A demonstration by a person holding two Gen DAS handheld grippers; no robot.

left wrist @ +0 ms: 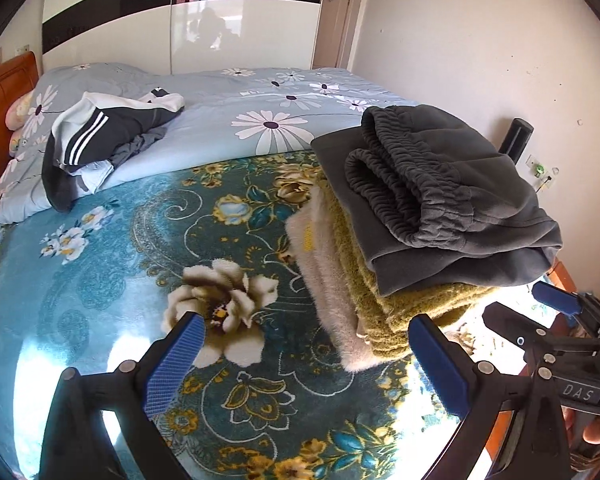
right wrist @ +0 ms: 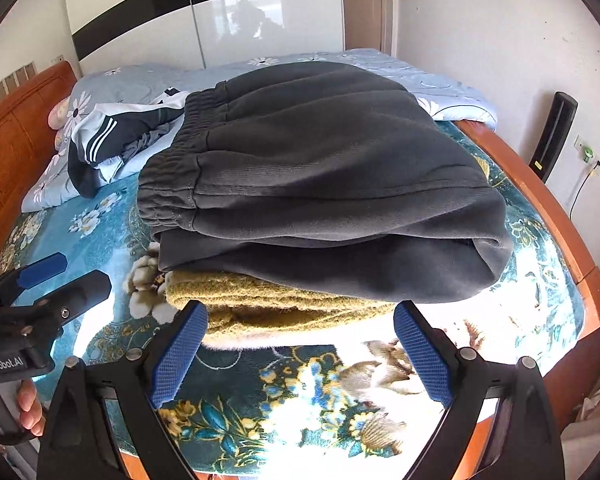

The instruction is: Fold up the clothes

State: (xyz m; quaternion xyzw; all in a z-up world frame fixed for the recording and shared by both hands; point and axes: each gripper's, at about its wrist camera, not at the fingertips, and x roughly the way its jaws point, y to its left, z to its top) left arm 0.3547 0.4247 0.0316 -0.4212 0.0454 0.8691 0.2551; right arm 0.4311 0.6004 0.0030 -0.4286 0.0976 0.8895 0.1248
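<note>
Grey sweatpants (right wrist: 324, 184) top 3 folded; 1 unfolded heap (left wrist: 100, 136).

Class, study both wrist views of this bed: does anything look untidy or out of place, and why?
Yes. A dark garment with white stripes lies crumpled in a heap on the daisy quilt, unfolded, while the grey sweatpants sit folded on the stack. Both the left gripper and right gripper are open and empty.

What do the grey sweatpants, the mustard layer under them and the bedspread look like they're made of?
Grey sweatpants: likely cotton-blend fleece jersey, matte, with gathered elastic cuffs and waistband.
Mustard garment: fuzzy, loopy knit, perhaps wool or acrylic; the fibre is unclear.
Teal floral bedspread: short plush pile, probably polyester, with a sheen where sunlight hits.
</note>
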